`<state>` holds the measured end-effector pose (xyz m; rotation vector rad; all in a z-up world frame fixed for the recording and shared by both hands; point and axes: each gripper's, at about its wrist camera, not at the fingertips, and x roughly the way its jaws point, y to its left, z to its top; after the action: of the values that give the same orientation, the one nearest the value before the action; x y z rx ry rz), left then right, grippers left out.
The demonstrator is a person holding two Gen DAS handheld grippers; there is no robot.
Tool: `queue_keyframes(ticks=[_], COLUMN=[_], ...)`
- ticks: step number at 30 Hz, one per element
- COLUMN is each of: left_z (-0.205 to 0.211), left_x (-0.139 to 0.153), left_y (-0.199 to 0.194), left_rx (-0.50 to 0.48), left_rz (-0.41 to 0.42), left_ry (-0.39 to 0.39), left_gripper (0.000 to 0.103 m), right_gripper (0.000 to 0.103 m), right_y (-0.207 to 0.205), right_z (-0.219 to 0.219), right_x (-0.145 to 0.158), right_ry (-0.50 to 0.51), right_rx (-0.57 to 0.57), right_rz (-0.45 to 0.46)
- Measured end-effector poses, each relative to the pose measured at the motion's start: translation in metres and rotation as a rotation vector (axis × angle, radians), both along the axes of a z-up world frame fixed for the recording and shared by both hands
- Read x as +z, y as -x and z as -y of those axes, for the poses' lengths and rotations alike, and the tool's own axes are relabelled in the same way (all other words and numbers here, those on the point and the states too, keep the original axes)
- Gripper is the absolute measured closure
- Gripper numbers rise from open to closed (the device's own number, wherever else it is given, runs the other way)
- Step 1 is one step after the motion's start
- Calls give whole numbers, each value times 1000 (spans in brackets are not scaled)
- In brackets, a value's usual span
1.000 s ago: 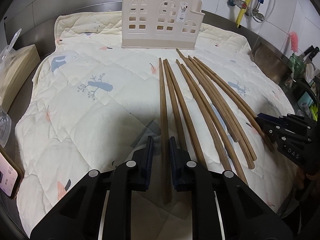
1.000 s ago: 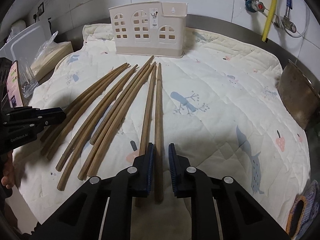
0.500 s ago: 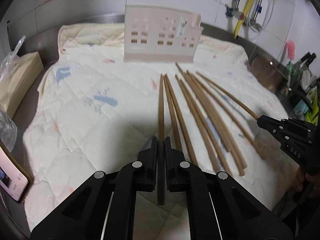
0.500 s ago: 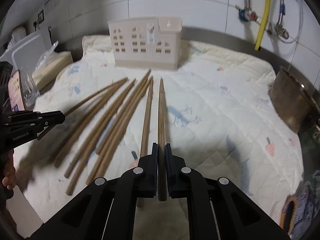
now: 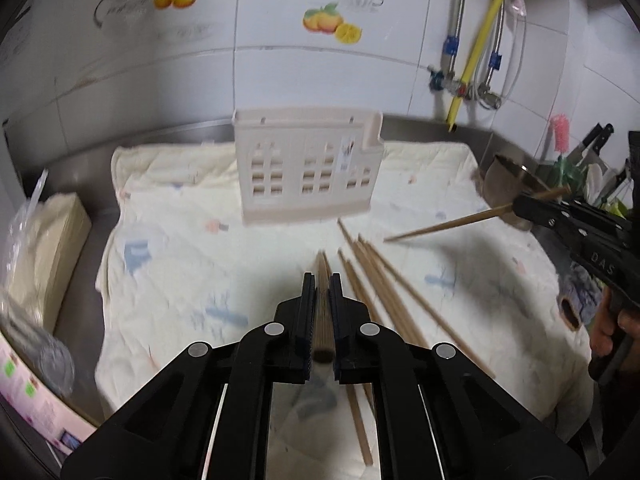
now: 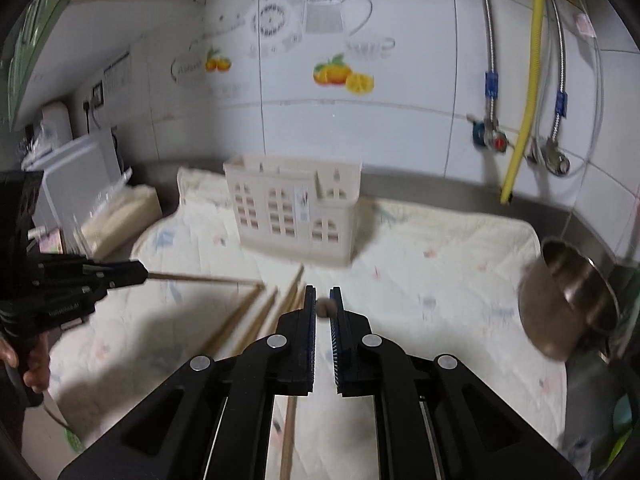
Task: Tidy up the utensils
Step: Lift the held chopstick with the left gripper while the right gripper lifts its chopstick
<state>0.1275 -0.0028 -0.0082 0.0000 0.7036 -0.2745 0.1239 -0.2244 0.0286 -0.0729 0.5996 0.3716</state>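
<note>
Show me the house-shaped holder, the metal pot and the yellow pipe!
Utensil holder (image 6: 294, 216), right wrist view, its windowed front wall.
Metal pot (image 6: 560, 308), right wrist view, its outer side.
Yellow pipe (image 6: 528, 92), right wrist view, mid-length.

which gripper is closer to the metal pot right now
Right. In the left wrist view the right gripper, shut on a chopstick, sits right beside the metal pot. The left gripper, holding its own chopstick, is mid-mat, well left of it.

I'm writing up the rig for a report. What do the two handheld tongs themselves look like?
Both the left tongs and the right tongs are matte black plastic, with angular linkage arms joined by round silver pivot pins. The fingers carry ribbed pads with a blue tint. Seen from the opposite camera, each body bears small white lettering, too blurred to read fully. A bare hand grips the right one; no cables show.
</note>
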Motion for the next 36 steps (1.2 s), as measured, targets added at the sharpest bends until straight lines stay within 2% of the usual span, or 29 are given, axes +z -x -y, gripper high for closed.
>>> queue_keyframes(ticks=[3,9,16,20,23,27,29,36], left_z=[3,3,4,7,8,8,7,-8], left_x=[9,46,112,153,171,176,168,125], left_y=[-10,-23,-33,-45,-61,-91,-111,-150], left_rx=[-5,-23,-40,-38,-29,-8,20,48], left_rz=[4,52,161,247,280,283,270,153], left_ry=[-13,-17,-33,-57,-66,-73,-86,-41], left_gripper=[97,97,97,97,97,97,97,97], right_gripper=[96,96,96,96,96,96,96,96], right_y=[-15,-37,-71,-93,-112,-134,-142,-163], right_z=[-1,-2,-6,-11,-17,-25,-28,-37], right_x=[17,64,113,124,124,112,104,74], right_ry=[-11,-20,3,24,51,63,71,89], right_rx=[13,52,92,86,82,85,84,81], right_rz=[13,49,54,45,26,-20,-39,-102])
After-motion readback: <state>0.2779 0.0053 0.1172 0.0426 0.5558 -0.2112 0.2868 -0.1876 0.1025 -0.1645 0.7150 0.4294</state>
